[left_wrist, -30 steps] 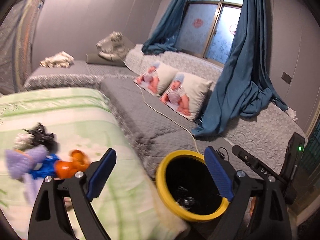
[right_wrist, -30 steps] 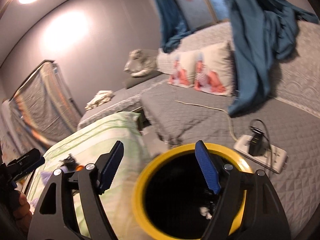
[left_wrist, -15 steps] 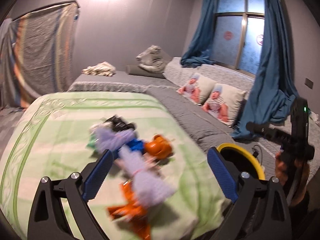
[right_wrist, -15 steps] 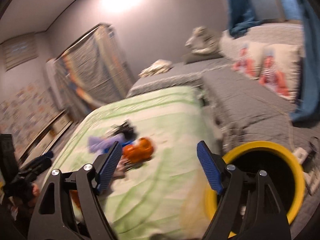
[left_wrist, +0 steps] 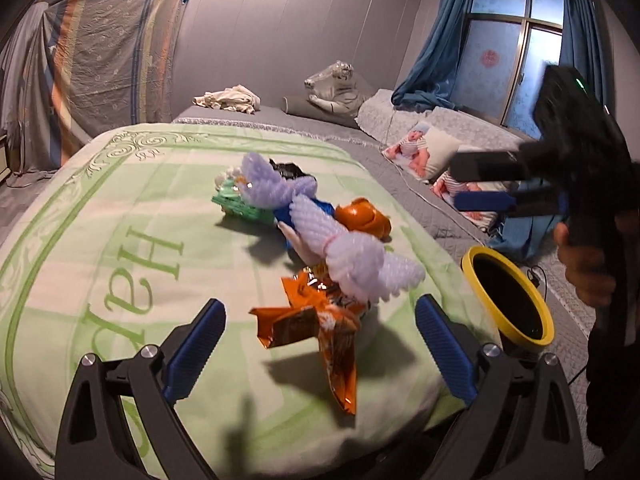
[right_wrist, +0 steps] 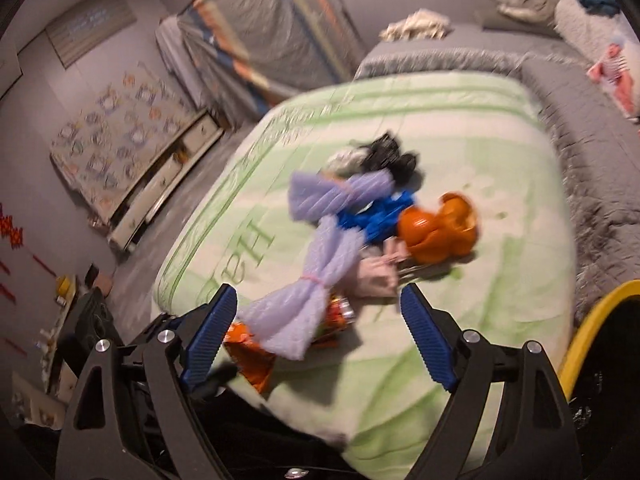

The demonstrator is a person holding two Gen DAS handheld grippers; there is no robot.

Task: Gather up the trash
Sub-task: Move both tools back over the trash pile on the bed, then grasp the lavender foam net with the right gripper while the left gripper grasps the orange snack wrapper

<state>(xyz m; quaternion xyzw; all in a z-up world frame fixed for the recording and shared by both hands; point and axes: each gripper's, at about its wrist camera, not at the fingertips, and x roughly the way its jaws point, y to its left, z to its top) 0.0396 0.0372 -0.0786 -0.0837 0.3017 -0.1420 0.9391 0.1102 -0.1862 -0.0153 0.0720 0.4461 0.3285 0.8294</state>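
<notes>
A pile of trash lies on the green blanket (left_wrist: 120,208): a lilac foam net (left_wrist: 320,224), an orange snack wrapper (left_wrist: 320,328), orange peel (left_wrist: 362,218), a blue piece (left_wrist: 284,210), a green piece (left_wrist: 236,204) and black scraps (left_wrist: 288,168). My left gripper (left_wrist: 320,348) is open and empty, just short of the orange wrapper. My right gripper (right_wrist: 316,336) is open and empty over the near end of the foam net (right_wrist: 320,240). The yellow-rimmed bin (left_wrist: 508,300) stands at the bed's right; its rim shows in the right wrist view (right_wrist: 600,320).
A grey bed (left_wrist: 420,168) with baby-print pillows (left_wrist: 424,152) and blue curtains (left_wrist: 432,56) lies beyond. The right gripper shows in the left wrist view (left_wrist: 484,186), above the bin. Drawers (right_wrist: 160,184) stand against the left wall.
Both grippers have swung left from over the bin to face the trash pile on the green blanket and have come closer to it. Both stay open and empty.
</notes>
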